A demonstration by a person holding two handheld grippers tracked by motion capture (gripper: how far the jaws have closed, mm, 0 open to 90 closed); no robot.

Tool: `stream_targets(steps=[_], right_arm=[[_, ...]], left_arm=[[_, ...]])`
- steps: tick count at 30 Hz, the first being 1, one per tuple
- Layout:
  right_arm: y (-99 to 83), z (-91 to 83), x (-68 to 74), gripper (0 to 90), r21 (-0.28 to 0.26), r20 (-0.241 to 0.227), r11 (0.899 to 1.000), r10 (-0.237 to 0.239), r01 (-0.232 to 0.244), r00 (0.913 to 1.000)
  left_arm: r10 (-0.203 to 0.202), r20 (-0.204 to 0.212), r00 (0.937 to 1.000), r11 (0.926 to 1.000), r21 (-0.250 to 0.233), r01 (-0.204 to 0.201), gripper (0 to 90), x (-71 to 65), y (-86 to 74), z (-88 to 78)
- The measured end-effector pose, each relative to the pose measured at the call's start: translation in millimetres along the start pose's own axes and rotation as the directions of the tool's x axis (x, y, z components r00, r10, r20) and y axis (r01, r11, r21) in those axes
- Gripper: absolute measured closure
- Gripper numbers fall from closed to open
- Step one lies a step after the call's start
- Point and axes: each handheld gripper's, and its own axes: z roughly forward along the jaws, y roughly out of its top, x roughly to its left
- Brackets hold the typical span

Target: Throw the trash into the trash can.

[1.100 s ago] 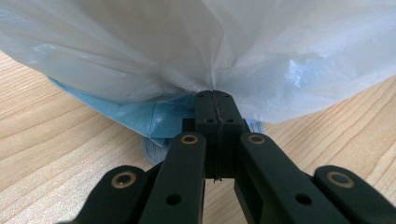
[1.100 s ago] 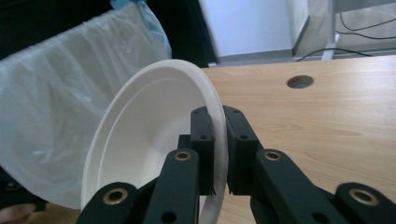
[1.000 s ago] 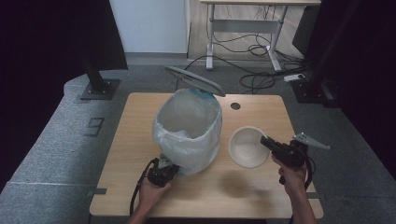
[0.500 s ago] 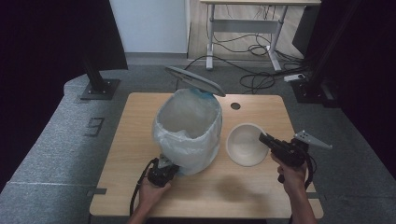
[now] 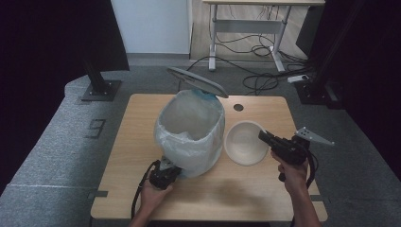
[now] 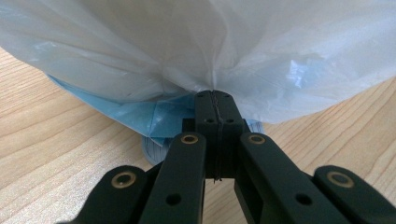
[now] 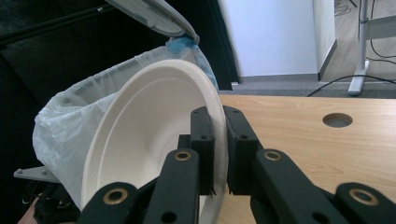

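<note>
A small bin lined with a white plastic bag [image 5: 189, 127] stands mid-table, its grey lid [image 5: 196, 81] tipped open at the back. My left gripper [image 5: 165, 174] sits low at the bin's near side. In the left gripper view that gripper [image 6: 215, 95] is shut on a pinch of the bag [image 6: 187, 46], with a blue liner [image 6: 140, 114] under it. My right gripper [image 5: 265, 138] is shut on the rim of a white bowl [image 5: 243, 142], which is off the table just right of the bin. In the right gripper view the bowl [image 7: 149, 149] is tilted on edge in the gripper [image 7: 215, 116], its hollow facing the bag [image 7: 70, 121].
The wooden table [image 5: 137, 118] has a round cable hole [image 5: 238, 107] behind the bowl. Grey floor mats surround it, with a black stand foot [image 5: 99, 90] at the back left and a desk frame with cables [image 5: 255, 71] behind.
My right gripper has lifted the bowl a little and brought it slightly closer to the bin. The left gripper and the bag have not moved.
</note>
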Motion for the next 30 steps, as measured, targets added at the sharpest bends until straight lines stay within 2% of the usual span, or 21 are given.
stream_targets(steps=[10, 30], right_arm=[[9.7, 0.6, 9.0, 82.8, -0.011, -0.014, 1.000, -0.021, 0.021, 0.9997], [22.0, 4.5, 17.1, 82.8, -0.016, -0.024, 0.999, -0.039, 0.038, 0.9990]], left_arm=[[0.000, -0.001, 1.0000, 1.0000, -0.001, 0.000, 90.0, -0.1, -0.1, 0.0], [0.002, -0.001, 1.0000, 1.0000, -0.001, -0.002, 90.0, -0.1, -0.1, -0.1]])
